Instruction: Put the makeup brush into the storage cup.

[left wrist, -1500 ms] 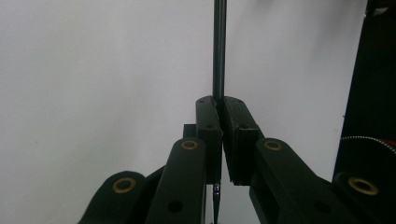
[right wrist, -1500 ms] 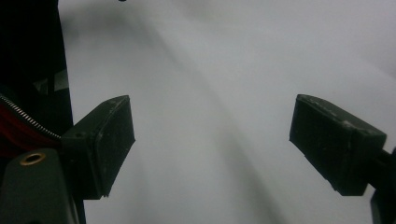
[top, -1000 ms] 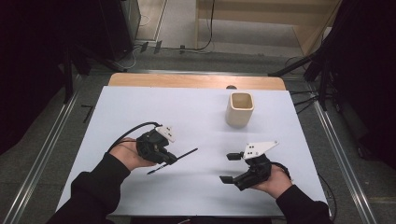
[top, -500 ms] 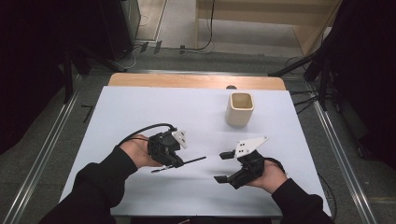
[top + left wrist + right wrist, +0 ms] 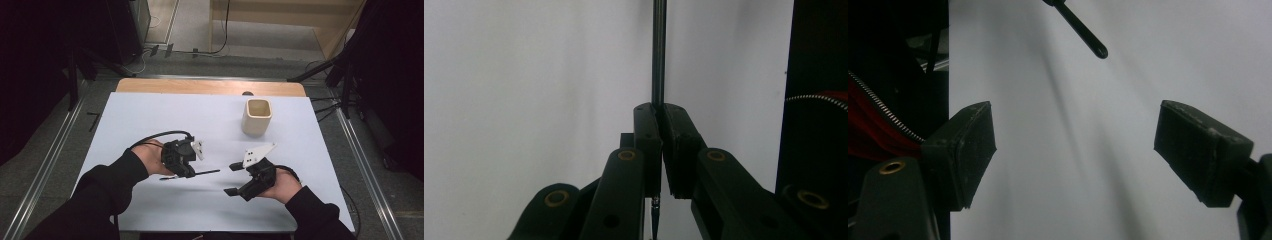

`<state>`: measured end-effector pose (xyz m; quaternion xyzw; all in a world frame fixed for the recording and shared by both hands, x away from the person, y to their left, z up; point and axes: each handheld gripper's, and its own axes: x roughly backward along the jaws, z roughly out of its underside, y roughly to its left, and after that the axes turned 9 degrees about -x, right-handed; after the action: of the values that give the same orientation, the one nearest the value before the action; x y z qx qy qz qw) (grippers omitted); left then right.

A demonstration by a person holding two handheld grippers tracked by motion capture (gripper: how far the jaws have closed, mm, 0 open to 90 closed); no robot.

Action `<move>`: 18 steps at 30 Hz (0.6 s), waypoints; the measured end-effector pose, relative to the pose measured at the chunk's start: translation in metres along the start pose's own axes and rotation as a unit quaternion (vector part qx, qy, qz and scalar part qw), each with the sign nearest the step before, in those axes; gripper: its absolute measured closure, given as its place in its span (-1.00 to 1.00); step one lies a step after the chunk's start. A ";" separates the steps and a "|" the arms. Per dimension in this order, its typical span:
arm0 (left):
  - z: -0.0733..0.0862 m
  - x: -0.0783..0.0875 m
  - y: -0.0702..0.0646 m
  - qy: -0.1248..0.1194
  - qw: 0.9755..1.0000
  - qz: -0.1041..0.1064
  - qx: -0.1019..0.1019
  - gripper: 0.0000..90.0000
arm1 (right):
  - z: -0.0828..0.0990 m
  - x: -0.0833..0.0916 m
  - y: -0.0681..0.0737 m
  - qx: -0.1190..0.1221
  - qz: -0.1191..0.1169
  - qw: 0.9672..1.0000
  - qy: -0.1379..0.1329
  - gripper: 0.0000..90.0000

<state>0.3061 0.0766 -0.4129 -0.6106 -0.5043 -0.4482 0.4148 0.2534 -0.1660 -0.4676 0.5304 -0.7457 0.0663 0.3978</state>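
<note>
Holding pen [image 5: 200, 173] clamped in my left tongs [image 5: 186, 171]; right tongs [image 5: 234, 179] gaping, empty. Keep pen level, approach tip squarely.

So from the left gripper view, the left gripper [image 5: 658, 112] has its two black jaws pinched tight on a thin dark rod [image 5: 658, 50]. The rod runs straight up out of the pads to the top edge, and a short bit pokes out below them too. Plain white table [image 5: 524, 90] behind it, with something dark along the right edge.
</note>
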 end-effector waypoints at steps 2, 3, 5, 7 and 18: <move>-0.002 0.001 -0.001 0.005 1.000 0.000 -0.006 0.92 | -0.002 -0.002 0.000 0.003 -0.001 1.000 0.003 -0.57; -0.005 0.001 -0.001 0.008 1.000 0.000 -0.015 0.92 | -0.003 -0.003 0.000 0.002 -0.002 1.000 0.004 -0.56; -0.006 0.001 -0.002 0.013 1.000 0.000 -0.019 0.92 | -0.004 -0.004 0.000 0.003 -0.002 1.000 0.007 -0.54; -0.010 0.001 -0.002 0.022 0.999 0.001 -0.027 0.92 | -0.005 -0.006 0.000 0.007 -0.002 1.000 0.012 -0.53; -0.017 -0.002 -0.003 0.039 0.998 0.008 -0.043 0.92 | -0.013 -0.017 0.004 0.015 -0.007 1.000 0.021 -0.41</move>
<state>0.3001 0.0598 -0.4106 -0.6139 -0.4629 -0.4895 0.4113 0.2590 -0.1447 -0.4689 0.5400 -0.7323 0.0858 0.4059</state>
